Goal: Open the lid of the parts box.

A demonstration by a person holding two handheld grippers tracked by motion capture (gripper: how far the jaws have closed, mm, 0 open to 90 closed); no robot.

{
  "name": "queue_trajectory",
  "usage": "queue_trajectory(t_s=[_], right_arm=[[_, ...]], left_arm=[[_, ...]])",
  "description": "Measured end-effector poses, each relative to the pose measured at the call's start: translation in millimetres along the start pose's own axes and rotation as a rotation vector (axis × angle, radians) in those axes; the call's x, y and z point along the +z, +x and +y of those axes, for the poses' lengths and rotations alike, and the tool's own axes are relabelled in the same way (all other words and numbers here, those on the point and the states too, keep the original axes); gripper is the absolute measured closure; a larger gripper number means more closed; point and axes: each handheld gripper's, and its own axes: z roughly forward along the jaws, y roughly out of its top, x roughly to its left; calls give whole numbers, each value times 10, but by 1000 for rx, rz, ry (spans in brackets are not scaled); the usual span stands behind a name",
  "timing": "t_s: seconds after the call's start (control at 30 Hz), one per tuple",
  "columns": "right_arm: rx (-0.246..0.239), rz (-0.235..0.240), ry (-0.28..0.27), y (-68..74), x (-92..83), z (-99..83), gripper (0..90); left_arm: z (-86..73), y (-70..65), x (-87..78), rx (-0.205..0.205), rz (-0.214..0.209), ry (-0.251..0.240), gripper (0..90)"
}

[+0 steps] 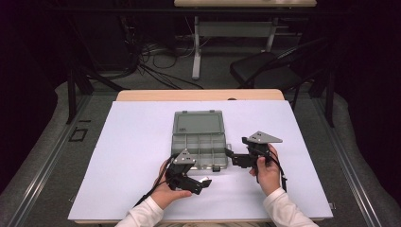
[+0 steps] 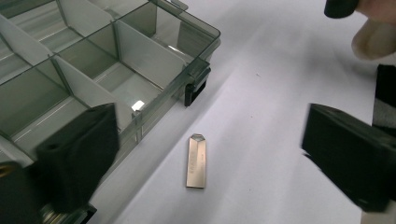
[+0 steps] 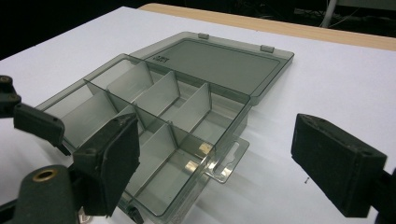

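- Organiser box (image 1: 198, 142) lid already open, compartments look empty
- Metal USB stick (image 2: 196, 161) flat on bench (image 1: 137, 142), just beside box front edge, not yet picked
- Left gripper (image 2: 205, 154) open, jaws straddling stick, not touching
- Right gripper (image 3: 215, 163) open, empty, at box's right side
- Left to do, likely: grasp stick, drop into compartment

Both tongs, left (image 1: 204, 181) and right (image 1: 228, 152), apparently open-jawed, empty.
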Motion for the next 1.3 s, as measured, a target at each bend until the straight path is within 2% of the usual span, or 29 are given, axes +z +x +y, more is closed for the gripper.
queue_trajectory(t_s=[0.07, 0.13, 0.23, 0.3, 0.43, 0.53, 0.6, 0.7, 0.97, 1.1, 1.3], right_arm=[[-1, 0, 1, 1, 3, -1, 150], [-3, 0, 1, 0, 8, -4, 150], [-2, -1, 5, 1, 14, -9, 150], [-1, -1, 7, 4, 18, -11, 150], [-3, -1, 11, 7, 28, -16, 150], [-8, 0, 15, 12, 37, -20, 150], [-6, 0, 17, 18, 41, -22, 150], [-12, 0, 18, 22, 41, -23, 150], [-15, -2, 20, 29, 43, -26, 150], [-17, -2, 28, 31, 40, -25, 149], [-21, -4, 25, 37, 48, -29, 149]], left_arm=[[6, -15, -3, 9, -3, 1, 156], [8, -24, -4, 14, 1, -2, 165], [-6, -18, 0, 13, 28, 0, 323], [-26, -14, 8, 6, 40, 0, 379], [-45, -28, 35, 8, 75, 41, 479], [-73, -38, 82, 28, 87, 65, 513], [-93, -37, 118, 41, 75, 82, 525], [-113, -39, 158, 48, 93, 99, 527], [-143, -22, 199, 36, 83, 107, 613], [-144, -18, 203, 44, 73, 117, 667], [-148, -32, 218, 54, 81, 113, 725]])
